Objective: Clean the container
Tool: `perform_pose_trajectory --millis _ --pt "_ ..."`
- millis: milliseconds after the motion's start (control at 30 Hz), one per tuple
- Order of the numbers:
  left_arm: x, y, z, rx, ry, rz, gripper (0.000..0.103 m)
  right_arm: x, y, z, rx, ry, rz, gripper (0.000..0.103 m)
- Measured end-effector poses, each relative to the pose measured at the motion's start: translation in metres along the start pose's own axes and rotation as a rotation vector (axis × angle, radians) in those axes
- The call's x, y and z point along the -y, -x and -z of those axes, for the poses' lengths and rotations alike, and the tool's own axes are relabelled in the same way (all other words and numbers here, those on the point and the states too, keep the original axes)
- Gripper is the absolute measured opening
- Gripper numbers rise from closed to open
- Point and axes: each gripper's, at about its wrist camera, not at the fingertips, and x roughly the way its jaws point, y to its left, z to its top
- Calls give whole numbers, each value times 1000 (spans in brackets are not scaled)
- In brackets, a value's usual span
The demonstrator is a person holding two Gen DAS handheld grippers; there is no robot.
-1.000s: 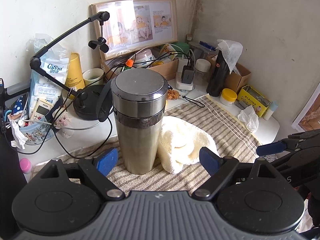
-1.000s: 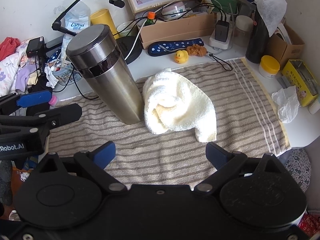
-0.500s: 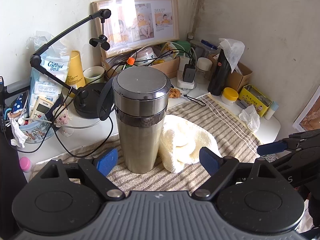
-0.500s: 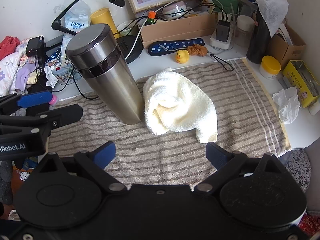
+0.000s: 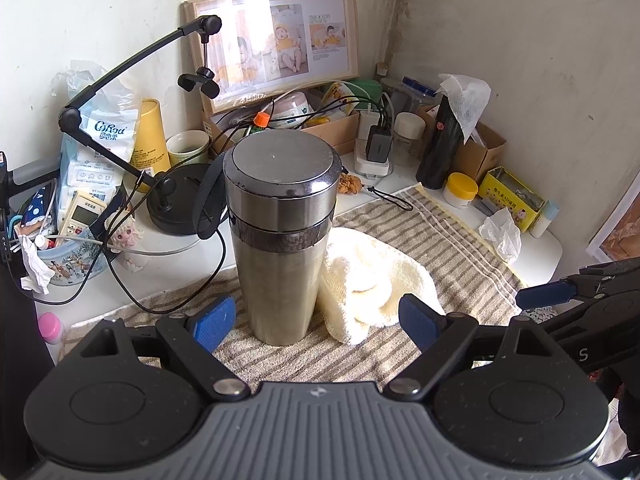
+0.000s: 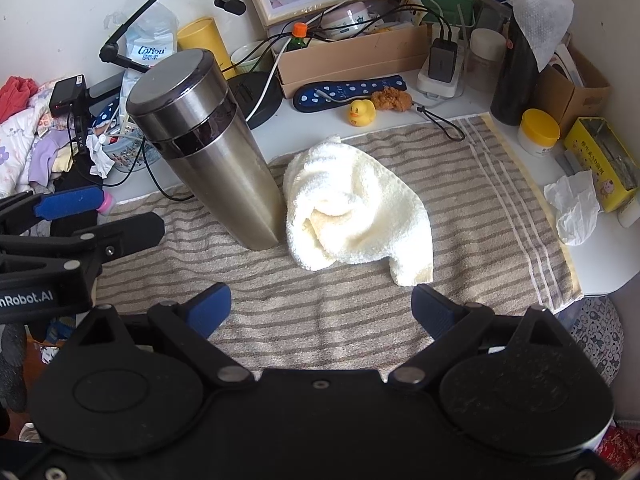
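Left gripper [image 5: 312, 318] is facing the upright flask, fingers spread wide.

The brown-striped towel mat [image 6: 460, 208] on the white bench [image 5: 536, 246] is carrying a tall steel vacuum flask [image 5: 280, 236], axis vertical, lid on, standing just beyond the left fingers; a crumpled cream cloth [image 6: 356, 204] is touching its right side, ahead of the right gripper [image 6: 322, 308], whose fingers are also spread wide and holding nothing.

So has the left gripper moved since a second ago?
Yes. The left gripper has eased toward the flask, which now looms larger against the photo frame.

Home corner, baby photo frame [image 5: 276, 46], laundry pile [image 6: 24, 136]
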Motion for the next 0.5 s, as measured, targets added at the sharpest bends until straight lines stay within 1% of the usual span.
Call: perform_pose_trajectory --millis 200,267,500 --pt "0 -1 0 -1 0 0 89 -2 -1 5 0 1 -1 97" --pt "0 -2 0 -2 -1 0 89 2 1 -4 -4 -8 -1 97" --pt "-3 -4 0 -3 1 0 89 2 -1 -5 -7 -9 -2 97"
